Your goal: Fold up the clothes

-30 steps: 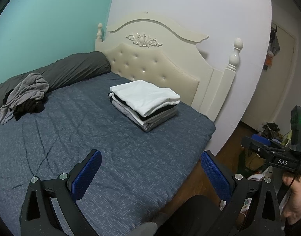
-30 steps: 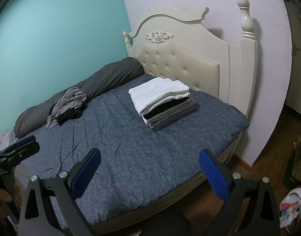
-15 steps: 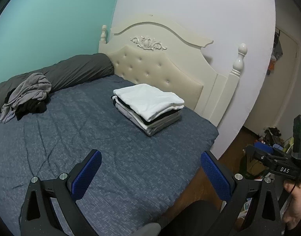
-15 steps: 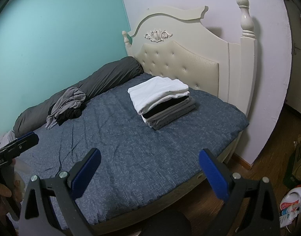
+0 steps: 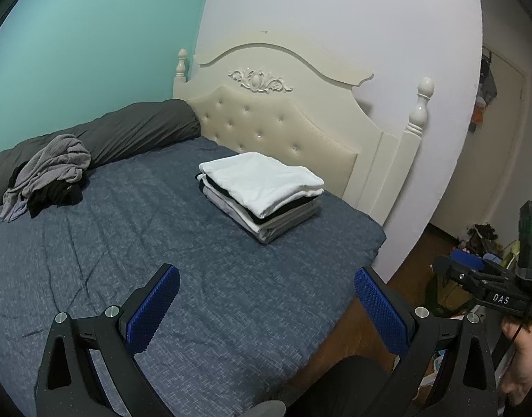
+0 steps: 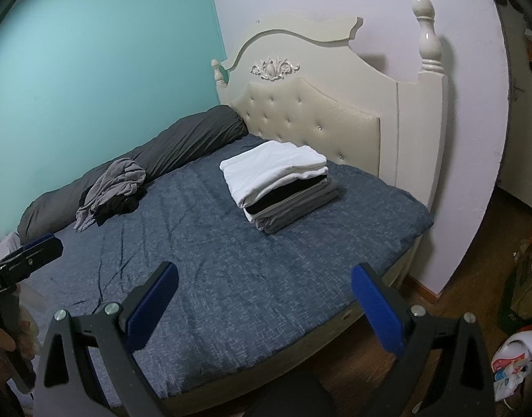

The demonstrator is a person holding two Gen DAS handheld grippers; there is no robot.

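Left wrist view: folded stack point(image 5: 262, 194) lies lengthwise along the headboard point(image 5: 283, 128); both grippers' jaws spread, empty.

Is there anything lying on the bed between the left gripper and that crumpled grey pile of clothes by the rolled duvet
Nothing visible. Only bare blue bedspread lies between the open left gripper and the crumpled grey clothes. The folded stack sits off to the right, near the headboard.

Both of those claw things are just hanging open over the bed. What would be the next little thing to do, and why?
Probably reach the left gripper toward the crumpled grey and black clothes beside the dark rolled duvet. That heap looks like the only unfolded laundry in view; the folded stack near the headboard seems done. Both the left gripper and the right gripper are open and hold nothing.
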